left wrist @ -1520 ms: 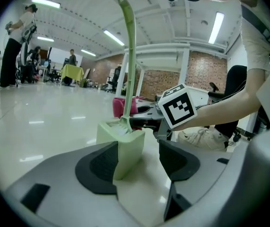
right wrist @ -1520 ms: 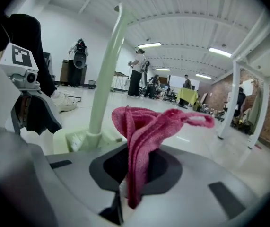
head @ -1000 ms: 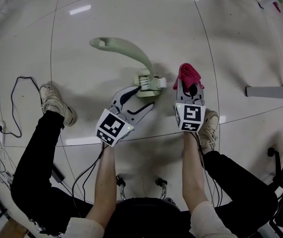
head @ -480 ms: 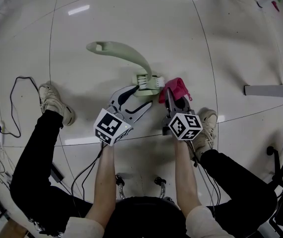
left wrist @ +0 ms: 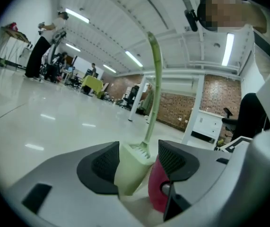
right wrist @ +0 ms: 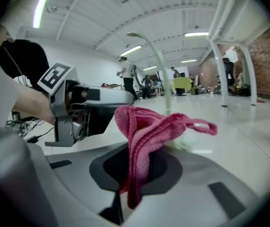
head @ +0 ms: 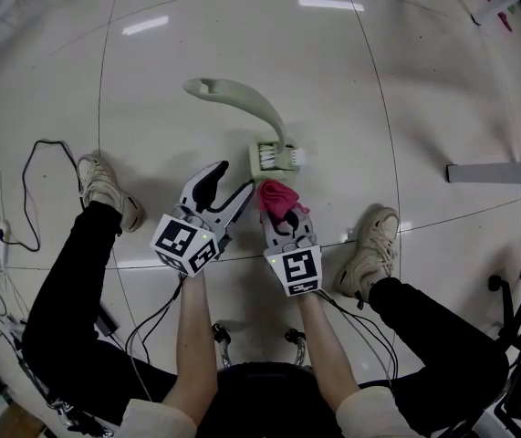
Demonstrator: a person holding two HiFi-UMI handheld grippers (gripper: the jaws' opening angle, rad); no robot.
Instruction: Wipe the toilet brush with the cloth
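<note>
The pale green toilet brush lies on the floor, its curved handle running up and left. My left gripper is open, its jaws pointing at the brush head from just below-left. In the left gripper view the brush head fills the gap ahead of the left gripper, with its handle beyond. My right gripper is shut on the pink cloth, right beside the left one and just short of the brush head. The cloth bunches up out of the right gripper.
The person's shoes rest on the tiled floor either side of the grippers. A black cable loops at the left. A grey metal bar lies at the right, and a chair base stands at the lower right.
My right gripper has carried the cloth left and nearer, from right of the brush head to beside the left gripper. The left gripper has drawn back a little from the brush.
</note>
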